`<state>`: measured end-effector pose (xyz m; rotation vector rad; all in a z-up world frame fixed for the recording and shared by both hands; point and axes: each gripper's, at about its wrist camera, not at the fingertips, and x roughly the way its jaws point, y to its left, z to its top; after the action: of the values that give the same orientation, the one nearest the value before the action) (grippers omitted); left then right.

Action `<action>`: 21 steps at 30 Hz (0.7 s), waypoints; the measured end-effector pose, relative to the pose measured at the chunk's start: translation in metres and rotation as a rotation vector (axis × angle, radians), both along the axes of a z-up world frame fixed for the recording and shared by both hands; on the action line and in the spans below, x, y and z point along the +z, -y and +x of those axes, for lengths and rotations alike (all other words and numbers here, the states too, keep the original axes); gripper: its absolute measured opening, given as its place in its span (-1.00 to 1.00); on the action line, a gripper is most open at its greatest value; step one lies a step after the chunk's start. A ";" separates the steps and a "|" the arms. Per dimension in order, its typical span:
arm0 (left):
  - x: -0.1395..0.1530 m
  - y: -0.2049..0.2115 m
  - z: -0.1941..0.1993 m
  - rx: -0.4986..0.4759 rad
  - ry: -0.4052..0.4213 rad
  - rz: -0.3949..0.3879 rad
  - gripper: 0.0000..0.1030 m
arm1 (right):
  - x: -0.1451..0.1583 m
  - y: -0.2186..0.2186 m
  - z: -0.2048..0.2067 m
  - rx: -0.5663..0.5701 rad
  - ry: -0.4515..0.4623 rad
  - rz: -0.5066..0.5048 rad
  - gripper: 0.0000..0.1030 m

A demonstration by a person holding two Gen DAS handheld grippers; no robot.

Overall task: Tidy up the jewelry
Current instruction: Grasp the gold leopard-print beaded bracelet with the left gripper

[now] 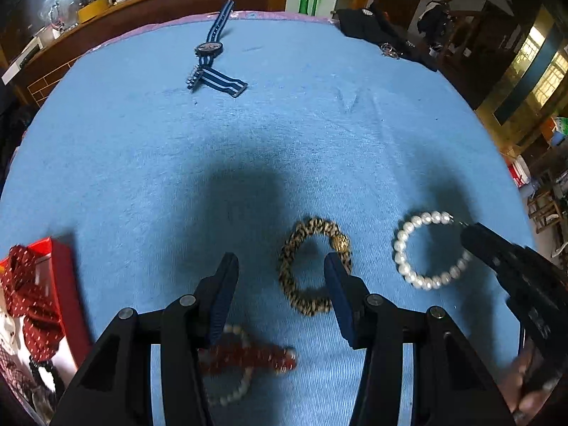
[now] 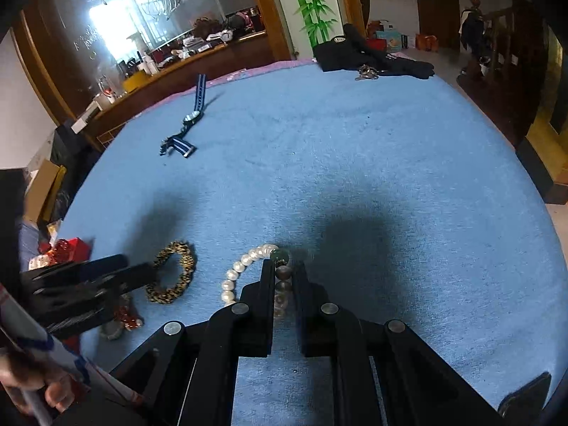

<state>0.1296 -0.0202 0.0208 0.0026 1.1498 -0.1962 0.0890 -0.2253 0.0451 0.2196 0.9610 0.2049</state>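
Observation:
A white pearl bracelet (image 1: pixel 420 248) lies on the blue cloth (image 1: pixel 284 142); it also shows in the right wrist view (image 2: pixel 236 273). My right gripper (image 2: pixel 282 266) is shut on its bead end; it shows in the left wrist view (image 1: pixel 472 239). My left gripper (image 1: pixel 280 266) is open, hovering above the cloth. A leopard-pattern bracelet (image 1: pixel 312 266) lies by its right finger; it also shows in the right wrist view (image 2: pixel 174 273). A red bead piece with pearls (image 1: pixel 248 358) lies under the left finger. A striped-strap watch (image 1: pixel 211 49) lies far back.
A red gift box (image 1: pixel 53 284) with a red bow sits at the left edge. A black garment (image 2: pixel 369 56) and metal keys (image 2: pixel 365 72) lie at the far right corner. The cloth ends at a wooden counter behind.

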 end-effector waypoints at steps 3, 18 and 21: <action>-0.007 0.006 0.007 0.001 -0.008 0.026 -0.08 | 0.002 -0.001 -0.001 0.005 0.005 0.014 -0.82; -0.012 0.013 -0.015 -0.013 0.140 0.035 -0.92 | 0.009 0.000 -0.004 0.009 0.022 0.049 -0.81; -0.002 0.009 -0.038 -0.007 0.212 0.028 -0.92 | 0.012 -0.002 -0.006 0.017 0.038 0.053 -0.81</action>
<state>0.0912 -0.0292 0.0190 0.0507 0.9413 -0.1815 0.0834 -0.2229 0.0573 0.2555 0.9208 0.2491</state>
